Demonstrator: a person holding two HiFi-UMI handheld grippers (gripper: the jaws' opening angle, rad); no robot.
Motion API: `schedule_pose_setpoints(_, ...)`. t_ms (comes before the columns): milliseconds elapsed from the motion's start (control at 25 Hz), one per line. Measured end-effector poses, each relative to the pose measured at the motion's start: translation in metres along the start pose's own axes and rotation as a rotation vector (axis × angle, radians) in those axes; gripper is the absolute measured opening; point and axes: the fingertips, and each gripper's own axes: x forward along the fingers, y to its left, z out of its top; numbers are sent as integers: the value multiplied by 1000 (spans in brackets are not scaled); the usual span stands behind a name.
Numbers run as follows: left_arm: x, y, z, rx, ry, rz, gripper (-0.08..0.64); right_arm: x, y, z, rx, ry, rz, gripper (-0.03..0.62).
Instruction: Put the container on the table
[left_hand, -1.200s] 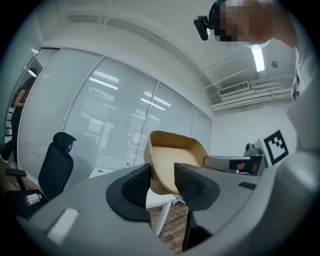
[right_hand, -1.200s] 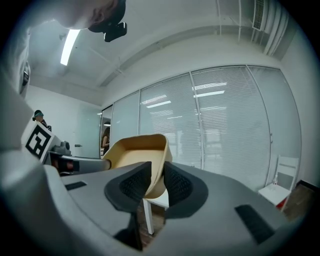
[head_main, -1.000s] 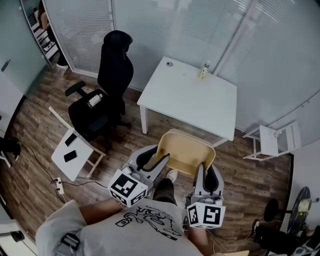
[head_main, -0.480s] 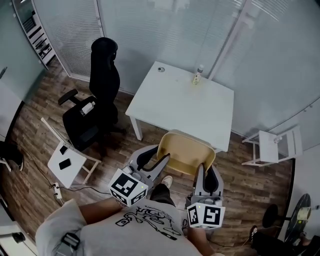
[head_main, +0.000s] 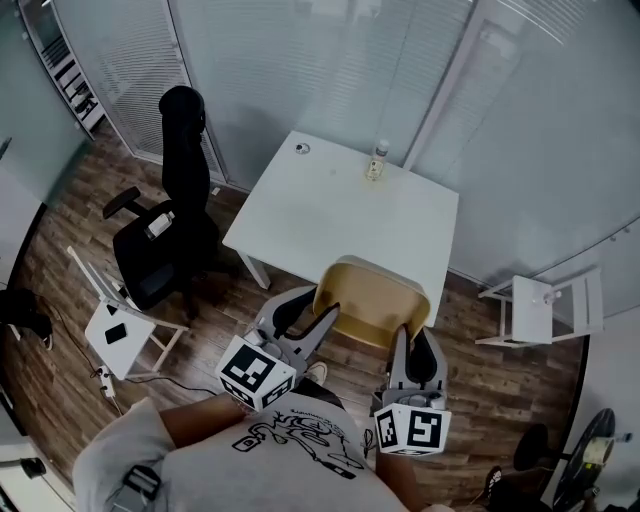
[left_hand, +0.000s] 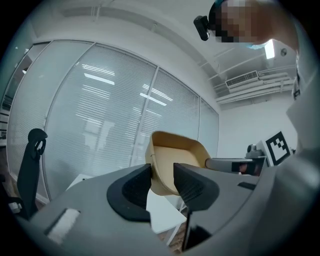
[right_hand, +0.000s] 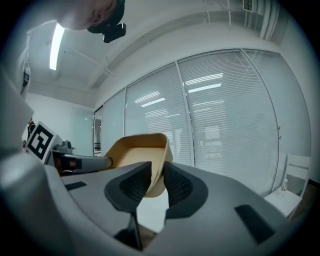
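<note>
Container (head_main: 372, 300) sits between left gripper (head_main: 305, 320) and right gripper (head_main: 414, 350), fingers (left_hand: 132, 192) clamped on its sides.

Left gripper (left_hand: 161, 186) jaws clamp tan container (left_hand: 175, 150) wall; white table (left_hand: 160, 215) beyond; black chair (left_hand: 31, 165) far left.

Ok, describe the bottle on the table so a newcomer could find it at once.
Find the white table in front of the glass wall. At its far edge stands the bottle, to the right of a small round object in the head view. It is the only upright thing on the tabletop.
</note>
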Motion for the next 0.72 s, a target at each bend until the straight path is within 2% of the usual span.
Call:
schedule_pose_setpoints(360, 52, 8, -4, -19, 21, 20, 137, 36, -41, -3, 13, 20, 11, 71)
schedule_pose_setpoints(720, 90, 59, 2, -32, 16, 37, 137, 102, -46, -4, 7, 26, 24, 71)
